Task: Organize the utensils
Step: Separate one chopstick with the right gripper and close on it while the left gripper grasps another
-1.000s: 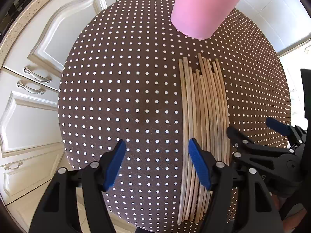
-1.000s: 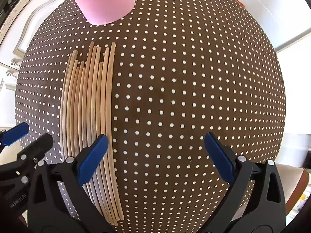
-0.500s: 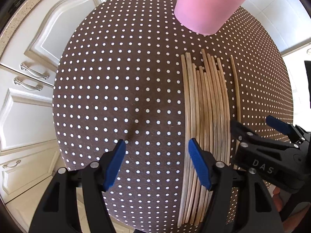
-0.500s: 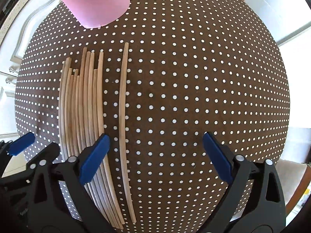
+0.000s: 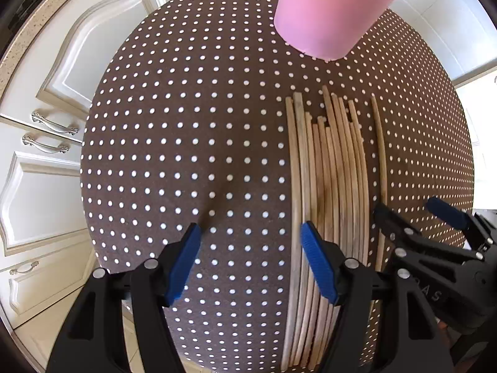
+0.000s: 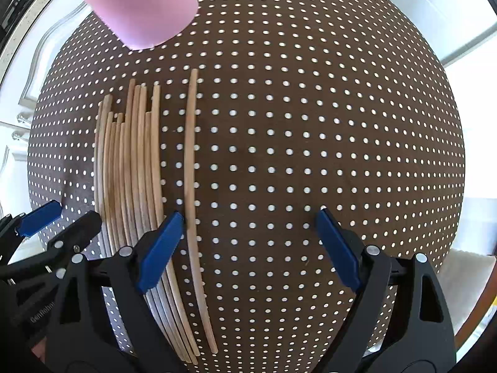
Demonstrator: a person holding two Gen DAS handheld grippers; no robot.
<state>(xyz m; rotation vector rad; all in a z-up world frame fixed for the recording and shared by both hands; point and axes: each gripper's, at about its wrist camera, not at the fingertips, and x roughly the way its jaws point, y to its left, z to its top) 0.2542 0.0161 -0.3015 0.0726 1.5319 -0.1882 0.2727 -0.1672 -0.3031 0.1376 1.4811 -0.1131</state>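
A round table under a brown cloth with white dots (image 5: pixel 186 124) fills both views, with cream cabinet doors and drawers (image 5: pixel 46 155) beyond its left edge and pale floor tiles (image 5: pixel 450 31) past its far right.

The left gripper (image 5: pixel 248 258) points down at the cloth, its blue-padded fingers (image 5: pixel 183 261) spread wide on nothing. Just past its right finger lies a bundle of wooden chopsticks (image 5: pixel 329 186), running away from the fingers.

The right gripper (image 6: pixel 248 248) is wide too, its jaws having just been closing with only cloth between them. One single chopstick (image 6: pixel 190 161), apart from the bundle, lies just inside its left finger.

A pink cup (image 5: pixel 332 9) stands ahead of the chopstick tips; its inside is hidden.
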